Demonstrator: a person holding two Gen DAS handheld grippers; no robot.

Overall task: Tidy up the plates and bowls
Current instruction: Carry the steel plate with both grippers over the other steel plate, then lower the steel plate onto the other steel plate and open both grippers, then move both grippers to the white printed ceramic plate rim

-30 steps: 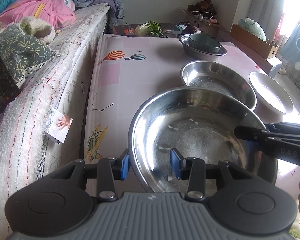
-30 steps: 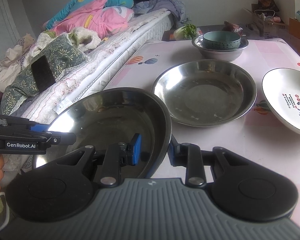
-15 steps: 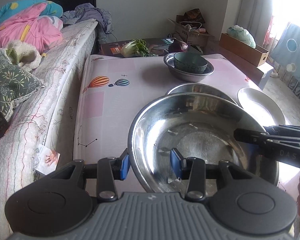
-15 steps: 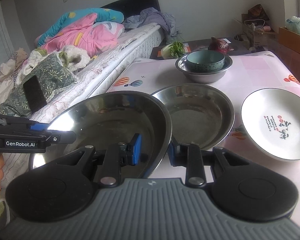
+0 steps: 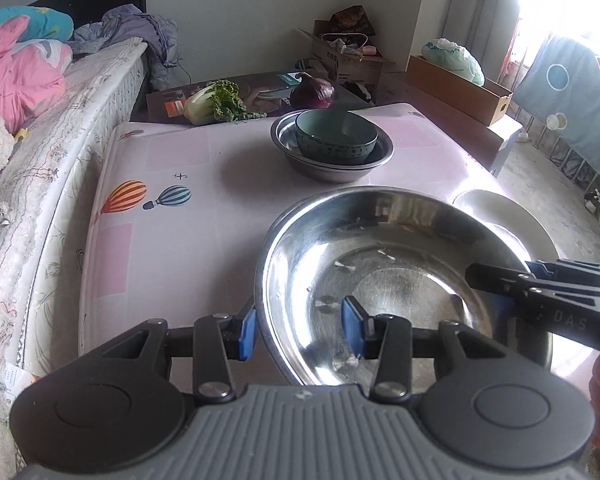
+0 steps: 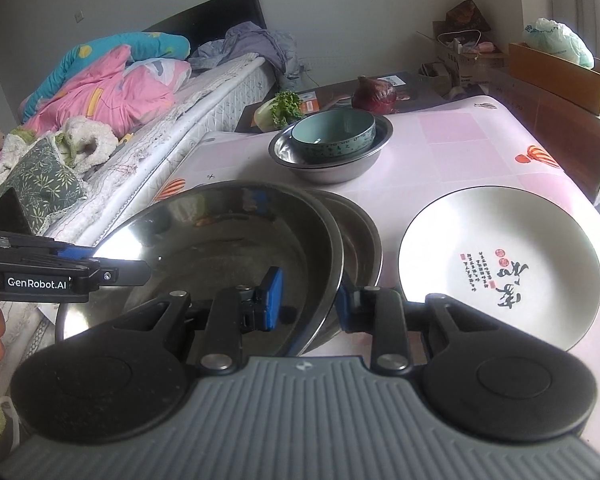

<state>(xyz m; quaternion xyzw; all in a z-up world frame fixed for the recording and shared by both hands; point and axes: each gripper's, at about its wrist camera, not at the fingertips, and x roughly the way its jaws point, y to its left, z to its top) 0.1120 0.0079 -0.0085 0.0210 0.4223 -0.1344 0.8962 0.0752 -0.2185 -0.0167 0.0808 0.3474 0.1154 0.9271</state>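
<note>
Polished steel, round and shallow, the held basin (image 5: 384, 280) is carried level, mouth up, over a second steel basin (image 6: 362, 236) mostly hidden beneath it near the table's (image 5: 204, 200) front edge. The left gripper (image 5: 302, 330) and right gripper (image 6: 306, 296) each clamp opposite rims. A glazed white plate (image 6: 500, 264) lies beside them.

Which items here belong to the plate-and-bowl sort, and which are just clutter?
Job: large steel basin held at its rim; second steel basin beneath it; white printed ceramic plate; teal ceramic bowl nested in a small steel bowl.

Clutter: leafy green cabbage; purple cabbage; cardboard boxes; pink bedding.
</note>
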